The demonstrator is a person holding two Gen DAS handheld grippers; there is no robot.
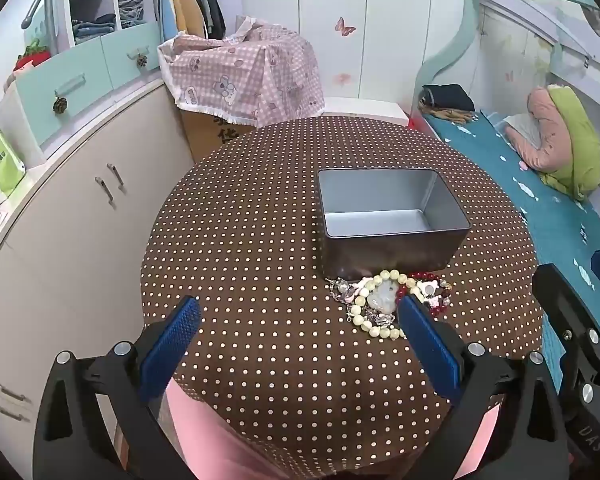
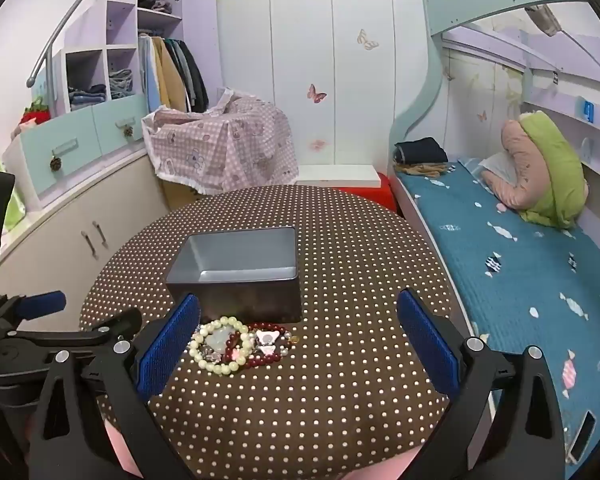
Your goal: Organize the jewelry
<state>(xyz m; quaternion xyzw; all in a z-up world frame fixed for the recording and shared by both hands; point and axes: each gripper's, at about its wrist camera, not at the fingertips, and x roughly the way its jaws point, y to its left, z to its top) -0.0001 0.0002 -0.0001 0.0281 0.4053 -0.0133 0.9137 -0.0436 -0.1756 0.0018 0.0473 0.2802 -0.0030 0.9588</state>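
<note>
Left gripper (image 1: 298, 318) and right gripper (image 2: 298, 314), both spread wide and empty, above tangled beaded jewelry pile (image 2: 240, 345) near rectangular grey metal tin (image 2: 240, 268) on brown polka-dot surface (image 2: 340, 360).

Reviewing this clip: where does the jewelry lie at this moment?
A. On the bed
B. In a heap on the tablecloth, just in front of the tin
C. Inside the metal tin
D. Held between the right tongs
B: the jewelry sits piled on the dotted tablecloth against the near wall of the metal tin, whose inside shows bare, and both the left tongs and the right tongs stand open and hold nothing.
</note>
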